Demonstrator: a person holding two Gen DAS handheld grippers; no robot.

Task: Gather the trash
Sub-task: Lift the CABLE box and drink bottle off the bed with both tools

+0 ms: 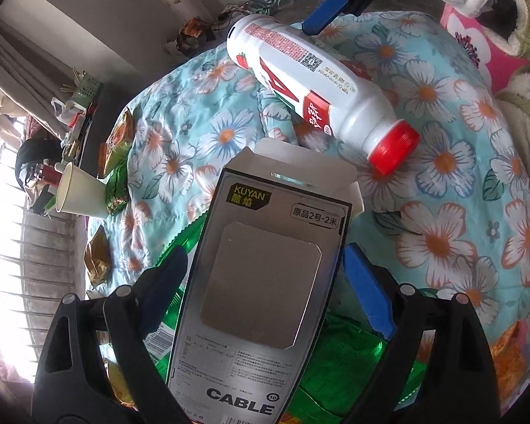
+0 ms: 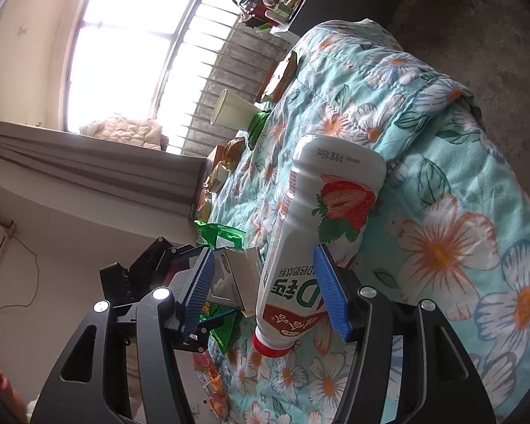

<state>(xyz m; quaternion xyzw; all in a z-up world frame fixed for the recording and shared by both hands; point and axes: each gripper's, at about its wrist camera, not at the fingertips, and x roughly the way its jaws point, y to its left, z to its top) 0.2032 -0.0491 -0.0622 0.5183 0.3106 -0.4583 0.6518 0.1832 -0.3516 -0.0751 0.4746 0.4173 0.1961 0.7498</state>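
Trash lies scattered on a bed under a floral quilt, which explains why both claws work low over the bedding. Left claw stands wide, its blue pads clear of the grey cable box that sits between them; no pad presses on it, so in my judgement the box is either just released or not yet gripped. Box lettering reads "KUYAN" and "CABLE", with a small panel of Chinese characters. Green wrappers lie beneath it.

Right claw straddles the white bottle, which lies on the quilt with its red cap towards the camera. One pad looks to touch the bottle's side; the other stands apart, so this claw is open, not gripping. Label shows a strawberry, "450mL" and large green lettering including "D".

Paper cup and gold snack bags remain at the bed's far edge, uncollected
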